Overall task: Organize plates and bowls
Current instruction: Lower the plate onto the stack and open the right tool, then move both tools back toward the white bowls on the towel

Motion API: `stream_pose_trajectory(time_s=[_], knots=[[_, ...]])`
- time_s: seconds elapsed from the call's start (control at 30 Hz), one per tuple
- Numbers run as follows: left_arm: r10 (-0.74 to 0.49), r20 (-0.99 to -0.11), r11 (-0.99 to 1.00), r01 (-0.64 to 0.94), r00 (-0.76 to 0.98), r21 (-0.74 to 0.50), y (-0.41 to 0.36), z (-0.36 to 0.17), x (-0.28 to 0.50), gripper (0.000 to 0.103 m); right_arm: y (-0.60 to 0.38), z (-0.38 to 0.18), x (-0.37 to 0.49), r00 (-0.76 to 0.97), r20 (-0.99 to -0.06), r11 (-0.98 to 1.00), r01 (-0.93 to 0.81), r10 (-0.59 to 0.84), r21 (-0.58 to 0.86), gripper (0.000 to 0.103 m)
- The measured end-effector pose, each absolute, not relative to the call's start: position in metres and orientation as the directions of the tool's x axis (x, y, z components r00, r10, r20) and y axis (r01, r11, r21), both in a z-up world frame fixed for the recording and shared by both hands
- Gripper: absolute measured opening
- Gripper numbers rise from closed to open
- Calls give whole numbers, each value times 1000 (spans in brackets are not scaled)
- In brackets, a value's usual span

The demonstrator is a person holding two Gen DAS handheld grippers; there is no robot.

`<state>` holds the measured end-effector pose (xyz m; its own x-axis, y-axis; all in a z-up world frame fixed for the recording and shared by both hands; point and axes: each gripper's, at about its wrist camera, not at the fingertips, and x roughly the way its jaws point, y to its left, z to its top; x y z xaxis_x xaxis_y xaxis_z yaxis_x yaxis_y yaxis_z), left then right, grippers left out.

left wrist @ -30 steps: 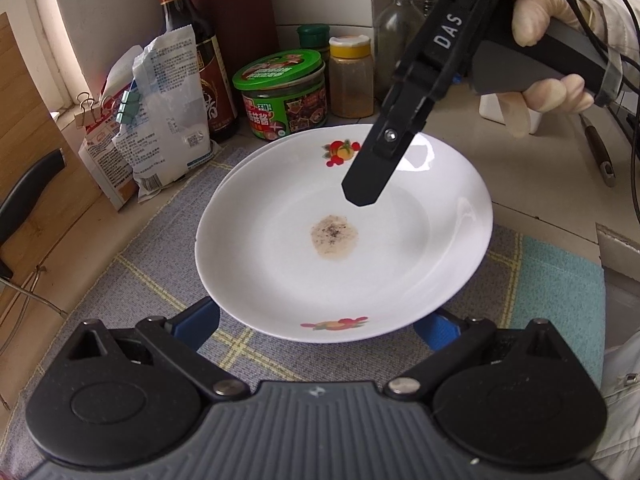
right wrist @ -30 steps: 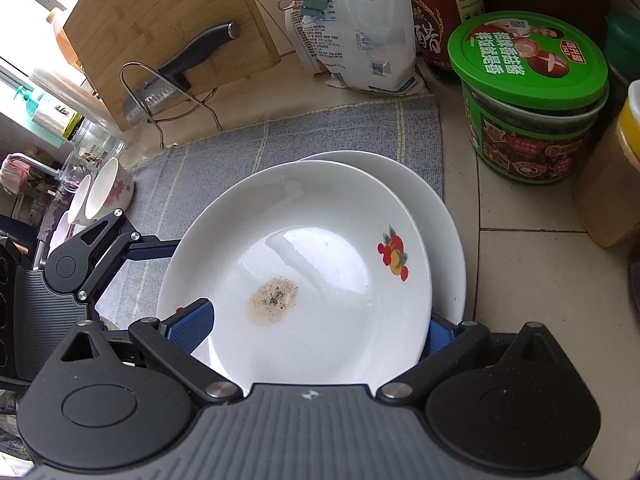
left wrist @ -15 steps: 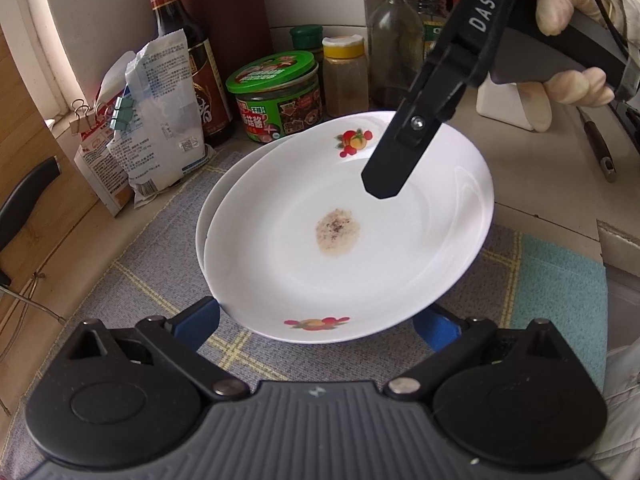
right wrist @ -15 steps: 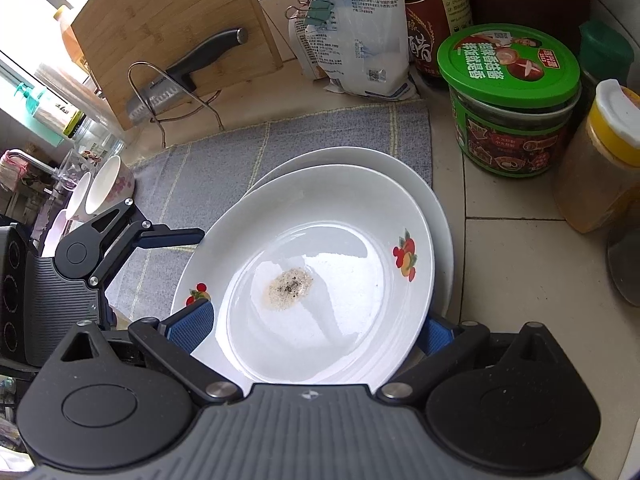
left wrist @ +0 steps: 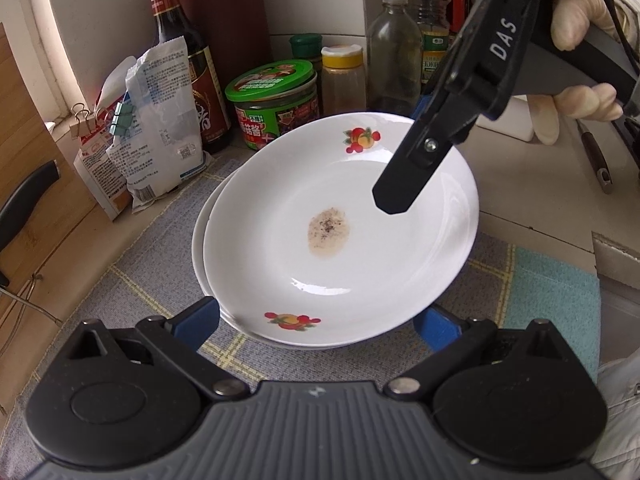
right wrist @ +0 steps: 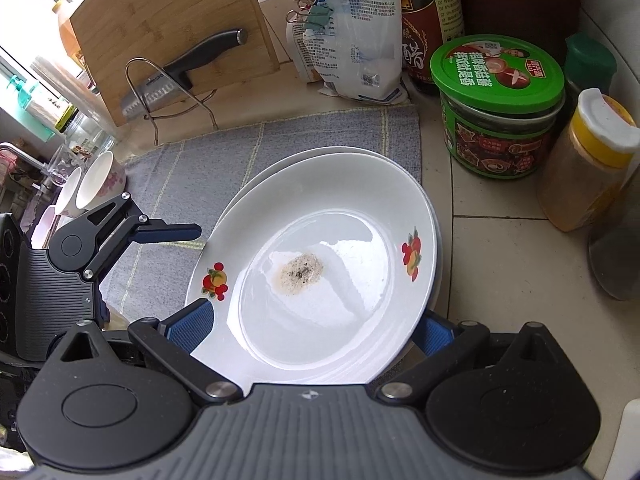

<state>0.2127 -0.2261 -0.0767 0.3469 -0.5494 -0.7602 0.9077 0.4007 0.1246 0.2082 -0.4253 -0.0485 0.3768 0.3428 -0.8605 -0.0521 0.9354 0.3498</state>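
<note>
Two white deep plates sit stacked on a grey mat [left wrist: 152, 264]. The top plate [left wrist: 340, 200] [right wrist: 332, 280] has fruit decals and a brown stain, lies off-centre and is tilted up on its right. The lower plate [left wrist: 199, 240] [right wrist: 280, 162] shows only a rim crescent. My right gripper [right wrist: 314, 324] straddles the top plate's rim with its jaws wide. One finger [left wrist: 404, 184] is over the inside and the other sits under the rim. My left gripper [left wrist: 316, 320] is open at the near rim, and its finger [right wrist: 172, 233] reaches the plate's left edge.
A green-lidded jar [left wrist: 276, 104], a yellow-capped spice jar [left wrist: 342, 80], bottles [left wrist: 394, 48] and clipped bags [left wrist: 160, 120] crowd the back. At the left a bamboo board [right wrist: 160, 32] and a knife [right wrist: 188, 68] lean in a wire stand. Bowls [right wrist: 96, 184] stand far left. A gloved hand [left wrist: 576, 92] holds the right gripper.
The top plate has shifted to the right over the lower plate, whose left rim now shows. The right gripper moved with it. The left gripper drew back a little.
</note>
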Motion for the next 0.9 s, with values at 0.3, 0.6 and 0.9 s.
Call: stream_pose_trajectory(time_s=[0.3,0.6,0.9], knots=[[-551,-759,415,903,346,110,-225,-77,213,102,-419,-48,205,371,-879,953,-63,298,296,103],[-560,-749,418,901,354,113,-227,-73,209,102,-418,-46,199,382,-885,963,-59,266,264,103],[-588,-688,514,853,425,88,-215,-56,210,102,-409,-31,185,488,-849,979,-98,202,177,103]])
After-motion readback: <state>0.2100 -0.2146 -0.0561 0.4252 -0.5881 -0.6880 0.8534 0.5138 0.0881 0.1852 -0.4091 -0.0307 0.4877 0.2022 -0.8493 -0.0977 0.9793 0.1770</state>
